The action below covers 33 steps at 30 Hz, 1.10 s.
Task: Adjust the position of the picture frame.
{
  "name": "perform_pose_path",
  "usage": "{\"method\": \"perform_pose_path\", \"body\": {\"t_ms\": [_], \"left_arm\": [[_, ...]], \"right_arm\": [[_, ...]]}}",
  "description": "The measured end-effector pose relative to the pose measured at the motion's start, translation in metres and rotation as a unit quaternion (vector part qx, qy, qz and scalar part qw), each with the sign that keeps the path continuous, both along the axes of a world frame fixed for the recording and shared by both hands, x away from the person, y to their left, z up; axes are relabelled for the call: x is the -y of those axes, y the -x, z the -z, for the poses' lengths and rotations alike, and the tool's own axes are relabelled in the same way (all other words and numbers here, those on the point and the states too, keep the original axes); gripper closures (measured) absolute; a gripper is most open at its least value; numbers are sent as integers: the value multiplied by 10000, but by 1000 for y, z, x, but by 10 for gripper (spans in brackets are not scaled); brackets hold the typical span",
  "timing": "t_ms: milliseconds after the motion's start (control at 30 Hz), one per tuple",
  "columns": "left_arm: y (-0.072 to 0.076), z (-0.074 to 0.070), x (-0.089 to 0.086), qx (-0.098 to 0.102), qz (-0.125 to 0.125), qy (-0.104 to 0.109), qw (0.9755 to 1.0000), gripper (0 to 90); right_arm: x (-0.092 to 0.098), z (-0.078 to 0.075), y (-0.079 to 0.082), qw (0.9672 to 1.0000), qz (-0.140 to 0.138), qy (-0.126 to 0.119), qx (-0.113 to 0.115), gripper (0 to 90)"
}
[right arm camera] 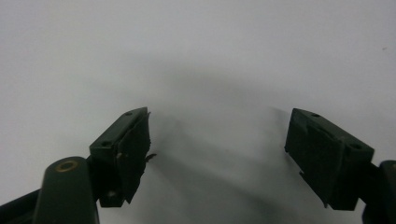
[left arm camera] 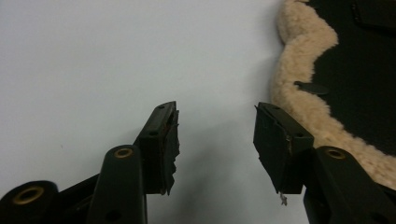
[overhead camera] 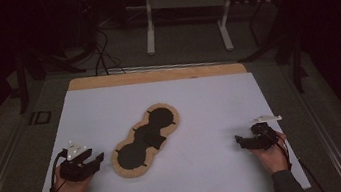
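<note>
White table (overhead camera: 110, 109), fleece-edged pad (overhead camera: 145, 141), grippers apart

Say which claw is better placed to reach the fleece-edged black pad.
Left. The left claw sits open just beside the fleece-edged pad; the right claw, also open, is far across the white sheet.

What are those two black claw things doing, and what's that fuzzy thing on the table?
A person holds a gripper in each hand over a white table. Both are open and hold nothing. The left gripper sits right beside the black piece with the fluffy tan edge, apart from it. The right gripper waits farther off, over bare table. Nothing has been picked up.
</note>
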State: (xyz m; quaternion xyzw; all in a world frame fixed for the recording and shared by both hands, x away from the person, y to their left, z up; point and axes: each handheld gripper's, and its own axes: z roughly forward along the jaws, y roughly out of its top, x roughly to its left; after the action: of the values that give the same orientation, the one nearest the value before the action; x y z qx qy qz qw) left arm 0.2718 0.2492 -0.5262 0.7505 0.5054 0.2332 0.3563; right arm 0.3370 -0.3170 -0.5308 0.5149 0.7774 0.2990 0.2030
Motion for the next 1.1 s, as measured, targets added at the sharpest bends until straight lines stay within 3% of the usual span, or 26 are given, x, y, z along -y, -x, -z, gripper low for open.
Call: {"method": "perform_pose_path", "body": {"t_ms": [133,267,533,667,900,1100], "left_arm": [[2,-4,4,20,106,19,9999,514],[6,-8,4,49,124,275,9995,540],[10,-12,6,92,141,395,9991,532],[12,-13,12,119,197,321,9992,500],[13,-14,24,136,293,160,9993,433],[8,-16,28,94,336,199,9992,391]], "right_arm": [[-2,-3,2,9999,-68,39,69,237],[-9,-8,5,9995,-207,76,232,269],[-21,-12,11,9984,-450,118,329,311],[-25,-10,11,9982,-513,201,254,311],[-23,-11,11,9986,-479,74,230,311],[-23,-10,11,9986,-478,90,219,314]]}}
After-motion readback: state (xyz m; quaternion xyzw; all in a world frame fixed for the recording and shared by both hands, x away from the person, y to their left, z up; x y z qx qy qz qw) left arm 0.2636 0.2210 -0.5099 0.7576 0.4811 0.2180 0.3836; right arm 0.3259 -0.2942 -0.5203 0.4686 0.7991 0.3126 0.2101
